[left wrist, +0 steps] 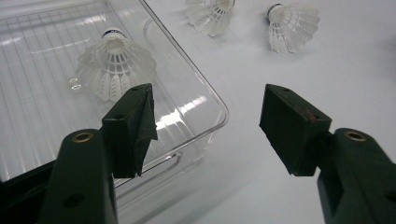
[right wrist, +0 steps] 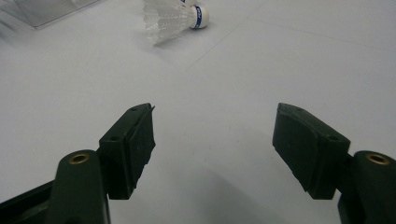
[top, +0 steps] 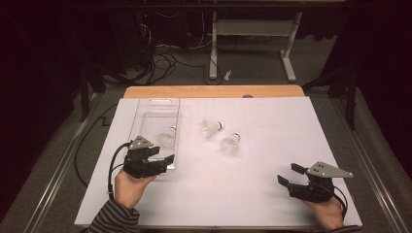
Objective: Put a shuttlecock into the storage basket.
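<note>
At the near corner of the clear tray (top: 154,108), the left hand-held gripper (top: 168,160) hovers with jaws wide apart and empty. One shuttlecock (top: 166,138) lies inside the tray, at the gripper's twelve o'clock. Two more shuttlecocks (top: 211,127) (top: 230,143) lie on the white surface (top: 272,145) toward two o'clock. The right hand-held gripper (top: 288,174), also open and empty, rests at the surface's five o'clock.

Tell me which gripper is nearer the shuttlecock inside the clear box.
Left. The left gripper hovers open at the box's near corner, just short of that shuttlecock; the right gripper sits far across the table.
</note>
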Motion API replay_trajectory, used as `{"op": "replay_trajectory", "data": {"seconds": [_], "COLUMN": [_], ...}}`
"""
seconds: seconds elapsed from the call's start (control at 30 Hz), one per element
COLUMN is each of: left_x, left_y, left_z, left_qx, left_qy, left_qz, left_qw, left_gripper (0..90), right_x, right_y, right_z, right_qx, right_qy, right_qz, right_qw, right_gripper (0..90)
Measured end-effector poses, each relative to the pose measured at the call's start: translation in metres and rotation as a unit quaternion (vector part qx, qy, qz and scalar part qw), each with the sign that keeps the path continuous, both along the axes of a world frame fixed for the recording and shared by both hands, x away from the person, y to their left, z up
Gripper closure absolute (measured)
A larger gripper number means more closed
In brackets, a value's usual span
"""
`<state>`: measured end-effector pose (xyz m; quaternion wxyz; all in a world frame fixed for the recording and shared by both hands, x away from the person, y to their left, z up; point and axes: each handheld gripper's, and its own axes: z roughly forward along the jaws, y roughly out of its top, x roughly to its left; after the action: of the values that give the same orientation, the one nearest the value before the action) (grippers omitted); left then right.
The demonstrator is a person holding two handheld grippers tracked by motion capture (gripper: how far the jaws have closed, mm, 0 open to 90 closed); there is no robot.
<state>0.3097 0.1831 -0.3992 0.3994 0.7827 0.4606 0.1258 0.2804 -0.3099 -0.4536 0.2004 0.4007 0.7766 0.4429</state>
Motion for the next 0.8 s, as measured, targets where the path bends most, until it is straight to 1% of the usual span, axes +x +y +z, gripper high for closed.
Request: {"op": "replay_trajectory", "data": {"seconds": [0.07,0.23,0.3,0.37,0.43,0.5,0.7,0.8], "left_x": [0.000,0.000,0.001,0.003,0.004,0.005,0.007,0.010], "left_y": [-0.002,-0.008,-0.011,-0.013,-0.015,-0.017,-0.022,-0.023], "left_z": [0.001,0.003,0.003,0.001,0.000,0.000,0.001,0.002], "left_qx": [-0.005,-0.004,0.000,0.008,0.010,0.007,0.001,-0.007], "left_qy": [0.001,0.005,0.008,0.011,0.014,0.019,0.021,0.023], "left_qz": [-0.003,-0.010,-0.012,-0.018,-0.022,-0.025,-0.032,-0.034], "left_qw": [1.0000,0.9999,0.9999,0.9997,0.9996,0.9995,0.9993,0.9991], "left_gripper": [37.0,38.4,39.3,40.1,40.6,40.9,41.0,41.3], "right_x": [0.000,0.000,0.000,0.000,0.001,0.001,0.001,0.001], "right_y": [0.000,0.001,0.001,0.001,0.001,0.001,0.001,0.001], "right_z": [0.000,0.000,0.000,0.000,0.000,0.000,0.000,0.000], "right_qx": [0.001,-0.001,-0.001,-0.001,-0.001,-0.001,-0.001,0.000], "right_qy": [0.001,0.000,0.001,0.001,0.000,0.001,0.000,0.000], "right_qz": [-0.001,0.003,0.002,0.003,0.004,0.003,0.004,0.004], "right_qw": [1.0000,1.0000,1.0000,1.0000,1.0000,1.0000,1.0000,1.0000], "right_gripper": [30.0,30.0,30.0,30.0,30.0,29.9,29.9,29.9]}}
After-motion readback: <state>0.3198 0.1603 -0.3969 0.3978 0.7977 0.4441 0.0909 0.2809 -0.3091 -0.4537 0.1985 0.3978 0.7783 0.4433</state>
